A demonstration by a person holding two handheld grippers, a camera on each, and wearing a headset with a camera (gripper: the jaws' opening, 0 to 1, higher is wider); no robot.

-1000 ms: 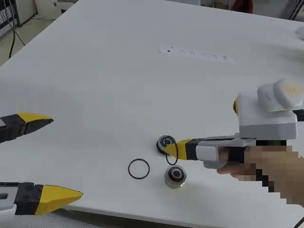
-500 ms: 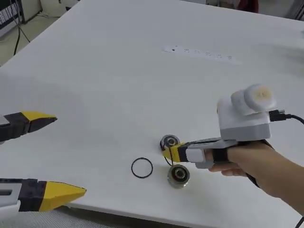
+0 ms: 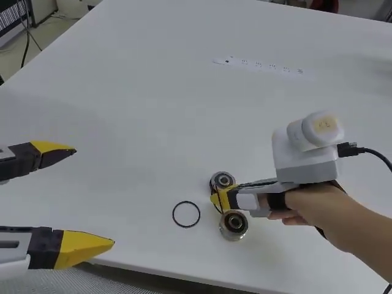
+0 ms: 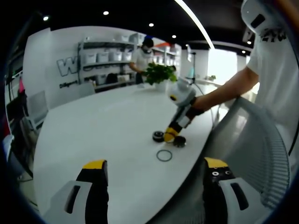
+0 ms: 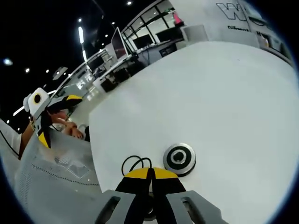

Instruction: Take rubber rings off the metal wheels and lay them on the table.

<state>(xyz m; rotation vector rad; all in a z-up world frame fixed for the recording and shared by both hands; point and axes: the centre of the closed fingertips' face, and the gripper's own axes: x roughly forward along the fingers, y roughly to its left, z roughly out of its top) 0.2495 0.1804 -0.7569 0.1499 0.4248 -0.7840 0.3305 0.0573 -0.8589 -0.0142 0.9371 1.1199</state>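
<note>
- The left tongs (image 3: 94, 198) hang at the near edge of the white table (image 3: 141, 92). They are wide open, and the two yellow tips hold nothing.
- A little past them a black rubber ring (image 3: 175, 214) lies flat on the table. Nothing touches it.
- Just beside that ring, on the right, sits the near metal wheel (image 3: 233, 224). It lies flat and is shiny with a dark middle.
- The right tongs (image 3: 215, 198) come in from the right, held in a hand (image 3: 312, 208). Their yellow tips are squeezed tight together.
- The tips pinch a second rubber ring (image 5: 135, 158). It stands up on its edge between the two wheels. I cannot tell if it touches a wheel.
- The far metal wheel (image 3: 222, 181) lies flat just behind the pinched tips.
- In the right gripper view one wheel lies close to the right of the closed tips. The other wheel peeks out from under the tongs, mostly hidden.
- A black cable (image 3: 370, 154) comes out of the back of the right tongs.
- Farther up the table a white power strip (image 3: 260, 64) lies flat, well apart from the wheels.
- Far off, in the left gripper view, a green plant (image 4: 159, 72) stands at the end of the table. A person (image 4: 142, 53) stands beside shelves (image 4: 100, 56) with white boxes.
</note>
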